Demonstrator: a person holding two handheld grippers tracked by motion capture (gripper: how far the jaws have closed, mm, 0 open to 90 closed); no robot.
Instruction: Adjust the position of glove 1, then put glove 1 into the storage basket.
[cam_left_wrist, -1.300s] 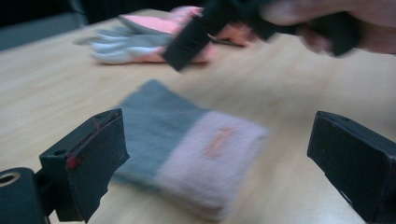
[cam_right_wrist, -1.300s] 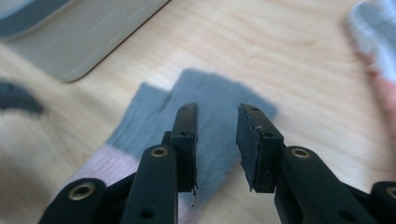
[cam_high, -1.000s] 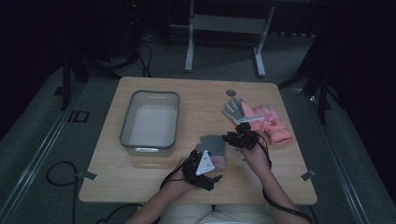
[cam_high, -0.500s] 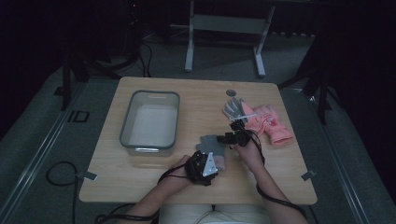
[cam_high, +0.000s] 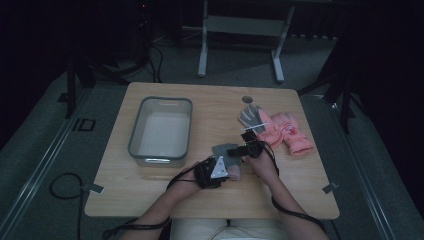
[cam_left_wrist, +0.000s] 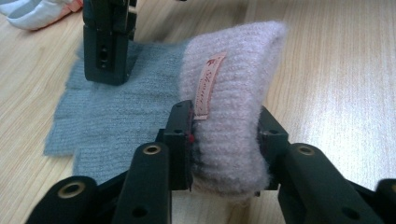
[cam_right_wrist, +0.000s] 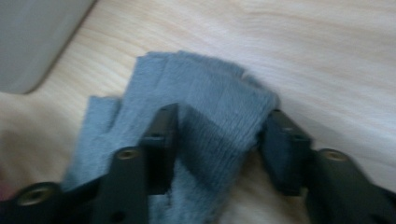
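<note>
Pink cuff (cam_left_wrist: 231, 112) within left hand-held gripper (cam_left_wrist: 224, 140) (pads pressing).

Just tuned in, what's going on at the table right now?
A person is handling a grey and pink knit glove near the table's front edge with two hand-held grippers. The left gripper has just closed on the glove's pink cuff, pinching it into an upright fold. The right gripper straddles the grey finger end, its jaws also just closing. A grey bin sits to the left; more gloves lie to the right.
</note>
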